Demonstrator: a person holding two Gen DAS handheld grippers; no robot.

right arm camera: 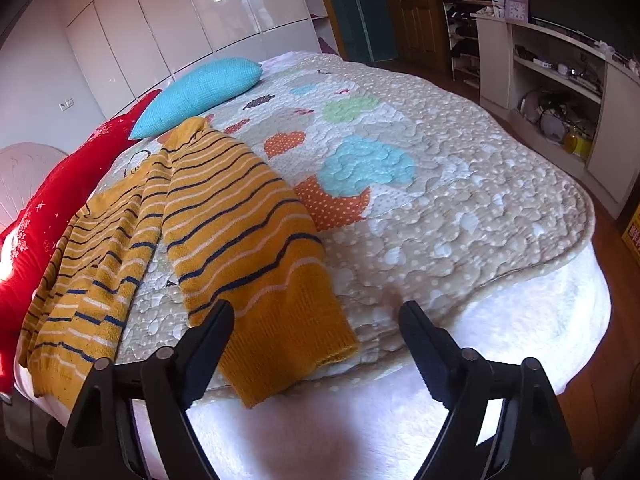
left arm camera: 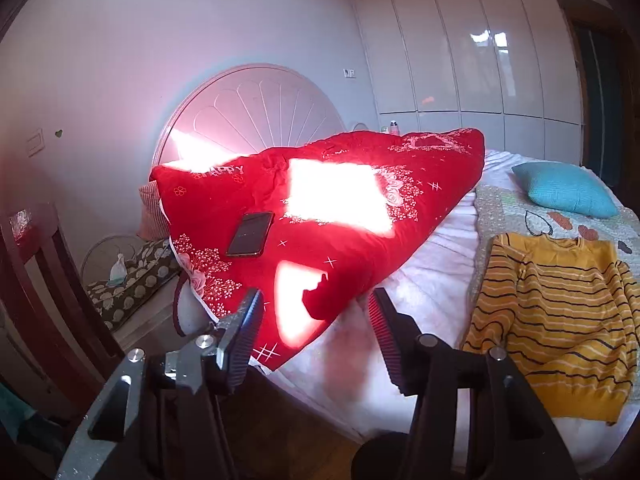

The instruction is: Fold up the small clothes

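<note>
Mustard knit sweater (right arm camera: 224, 216) with navy and white stripes lies flat on the bed's quilted heart-print blanket (right arm camera: 460, 208), hem toward the near edge, neck toward the far turquoise cushion (right arm camera: 200, 92). One sleeve runs long and straight down to the near edge; its ribbed cuff sits just ahead of the right gripper (right arm camera: 316, 312), slightly left of centre between the spread, empty jaws. Left gripper (left arm camera: 316, 300), jaws also apart and holding nothing, faces a red floral duvet (left arm camera: 320, 208) with a dark phone (left arm camera: 251, 234) on it; from there the sweater lies off to the right. Right arm judged nearer. Knit looks soft, thick, floppy; blanket bumpy, likely grippy.
</note>
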